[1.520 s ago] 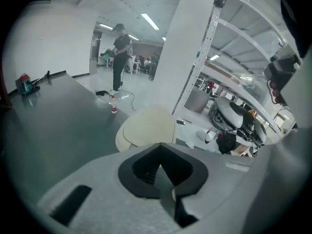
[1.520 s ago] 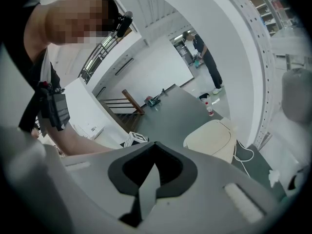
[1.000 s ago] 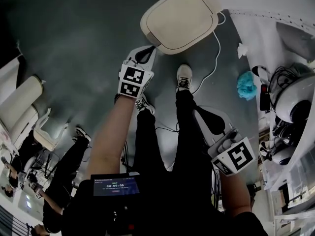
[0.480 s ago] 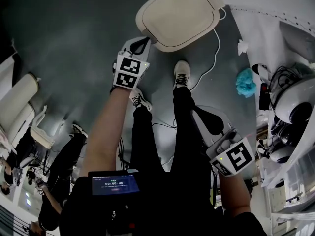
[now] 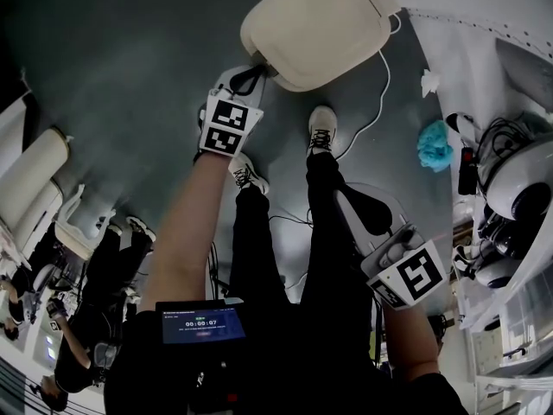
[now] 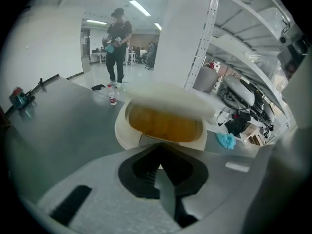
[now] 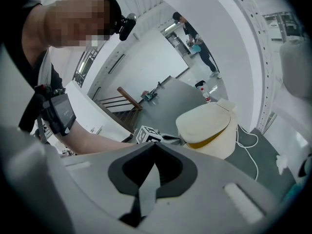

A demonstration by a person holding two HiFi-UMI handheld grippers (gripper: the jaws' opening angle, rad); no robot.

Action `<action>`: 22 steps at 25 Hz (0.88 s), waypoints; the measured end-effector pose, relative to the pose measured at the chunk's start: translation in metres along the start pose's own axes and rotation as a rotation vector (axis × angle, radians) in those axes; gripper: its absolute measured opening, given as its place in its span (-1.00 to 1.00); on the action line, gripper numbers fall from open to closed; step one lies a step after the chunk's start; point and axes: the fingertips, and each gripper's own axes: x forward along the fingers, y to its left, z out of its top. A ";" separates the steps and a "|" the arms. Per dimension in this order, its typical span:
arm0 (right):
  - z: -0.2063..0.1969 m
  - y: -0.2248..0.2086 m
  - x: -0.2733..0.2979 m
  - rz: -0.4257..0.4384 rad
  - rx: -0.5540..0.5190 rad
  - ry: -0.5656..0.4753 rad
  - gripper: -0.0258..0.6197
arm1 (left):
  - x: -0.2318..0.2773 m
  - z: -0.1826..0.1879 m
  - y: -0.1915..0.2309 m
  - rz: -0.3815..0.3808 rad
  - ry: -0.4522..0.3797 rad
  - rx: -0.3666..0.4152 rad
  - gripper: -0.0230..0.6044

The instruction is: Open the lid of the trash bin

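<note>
Our left tool [image 5: 257, 76], pressed together, noses under the lid [image 5: 315, 24] at upper centre to lever it. Our right tool [image 5: 352, 199] hangs closed, unneeded.

Grey floor [image 5: 130, 76], white shelving [image 5: 484, 50], ceiling lights [image 6: 140, 7]

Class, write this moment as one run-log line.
lid: partly raised | left tool: shut, at its front edge | right tool: shut, empty, apart from trash bin

Left forearm [image 5: 186, 232] stretched forward and down; left gripper [image 5: 256, 72] at its far end, jaws pressed together with nothing between them; right gripper [image 5: 352, 201] held low and drawn back at the right side, pointing forward; jaws likewise together, empty.
</note>
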 end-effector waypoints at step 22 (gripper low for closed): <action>-0.001 0.008 0.009 0.006 -0.007 0.006 -0.90 | 0.000 -0.003 0.004 -0.041 -0.014 -0.069 -0.93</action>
